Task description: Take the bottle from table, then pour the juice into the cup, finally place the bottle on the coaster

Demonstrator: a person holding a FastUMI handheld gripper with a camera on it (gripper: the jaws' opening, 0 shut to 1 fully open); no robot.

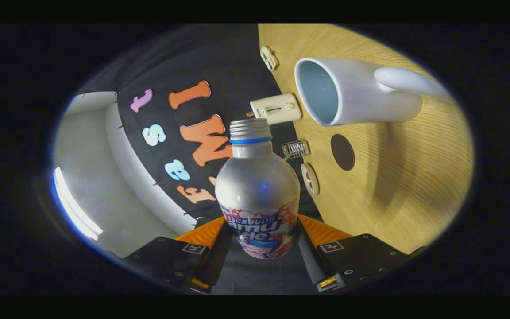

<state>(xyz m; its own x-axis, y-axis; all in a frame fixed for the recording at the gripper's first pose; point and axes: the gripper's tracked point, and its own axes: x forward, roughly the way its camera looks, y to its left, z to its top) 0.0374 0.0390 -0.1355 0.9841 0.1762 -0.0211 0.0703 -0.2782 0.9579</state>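
**Bottle in Hand and Tipped Toward the Cup**

The gripper (pixel 259 248) has both fingers pressed against the lower body of the bottle (pixel 257 190), clamping it between them, so step 1 of the task, taking it off the table (pixel 396 186), looks done. The bottle's uncapped, threaded mouth points ahead of the fingers, and the white cup (pixel 352 93) stands beyond it and to one side, its opening facing the camera.

The whole scene is rolled: the table runs nearly vertical, which suggests the hand has turned the gripper far over onto its side, as for pouring. No juice can be seen leaving the mouth, and the mouth seems short of the cup's rim, so pouring is judged just beginning or not yet effective.

The dark round coaster (pixel 342 152) lies bare on the table near the cup; placing the bottle there remains.
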